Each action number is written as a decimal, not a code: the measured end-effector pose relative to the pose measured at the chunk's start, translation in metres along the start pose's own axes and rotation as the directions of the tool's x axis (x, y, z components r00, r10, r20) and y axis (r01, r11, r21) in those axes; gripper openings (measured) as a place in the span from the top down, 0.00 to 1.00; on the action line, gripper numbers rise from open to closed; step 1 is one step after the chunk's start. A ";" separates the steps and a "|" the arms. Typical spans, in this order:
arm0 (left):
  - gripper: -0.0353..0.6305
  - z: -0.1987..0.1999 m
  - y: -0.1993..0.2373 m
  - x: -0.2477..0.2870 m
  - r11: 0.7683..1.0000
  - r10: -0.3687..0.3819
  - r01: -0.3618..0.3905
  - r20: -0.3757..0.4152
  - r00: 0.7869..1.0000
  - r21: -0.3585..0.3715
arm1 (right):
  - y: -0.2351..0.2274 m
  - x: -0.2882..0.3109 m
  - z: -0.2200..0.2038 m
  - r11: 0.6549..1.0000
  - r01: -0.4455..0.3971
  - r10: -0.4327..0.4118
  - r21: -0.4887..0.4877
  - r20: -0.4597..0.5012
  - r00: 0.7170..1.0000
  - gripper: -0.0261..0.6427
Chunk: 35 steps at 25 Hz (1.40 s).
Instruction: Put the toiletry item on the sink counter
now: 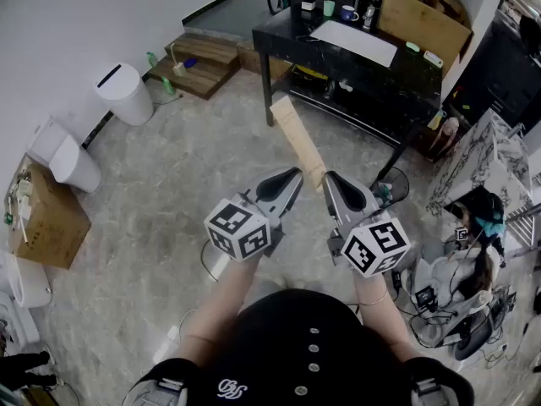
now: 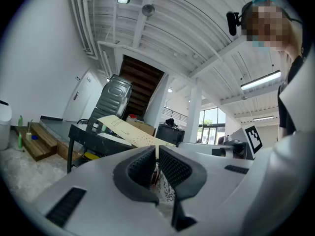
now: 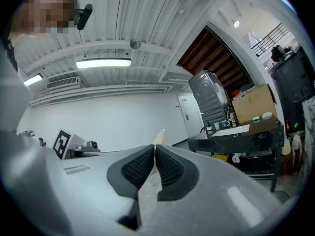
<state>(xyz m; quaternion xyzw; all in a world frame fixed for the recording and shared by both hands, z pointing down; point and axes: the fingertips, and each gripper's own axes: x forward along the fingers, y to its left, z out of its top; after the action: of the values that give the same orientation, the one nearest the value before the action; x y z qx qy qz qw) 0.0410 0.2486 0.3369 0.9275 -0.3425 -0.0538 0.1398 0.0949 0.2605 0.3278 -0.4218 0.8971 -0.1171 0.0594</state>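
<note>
My left tongs (image 1: 290, 178) are pinched shut on the near end of the long tan toiletry box (image 1: 296, 135). The box is held in the air above the floor and points away from me toward the dark counter (image 1: 372, 74) on the far side. My right tongs (image 1: 331, 181), just beside the left, are clamped on that same near end.

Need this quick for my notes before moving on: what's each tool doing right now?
Left tool: closed on the near end of the long tan cardboard package.
Right tool: closed on the same package.
</note>
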 end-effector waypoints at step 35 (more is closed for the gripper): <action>0.93 -0.024 0.041 -0.029 0.995 0.028 -0.028 -0.004 1.000 -0.092 | 0.012 0.031 -0.034 0.996 0.012 -0.010 0.089 -0.032 0.999 0.94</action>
<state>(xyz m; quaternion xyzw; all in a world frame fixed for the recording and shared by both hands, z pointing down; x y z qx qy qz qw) -0.0017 0.2429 0.3720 0.9152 -0.3524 -0.0662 0.1839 0.0592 0.2493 0.3575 -0.4218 0.8895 -0.1639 0.0633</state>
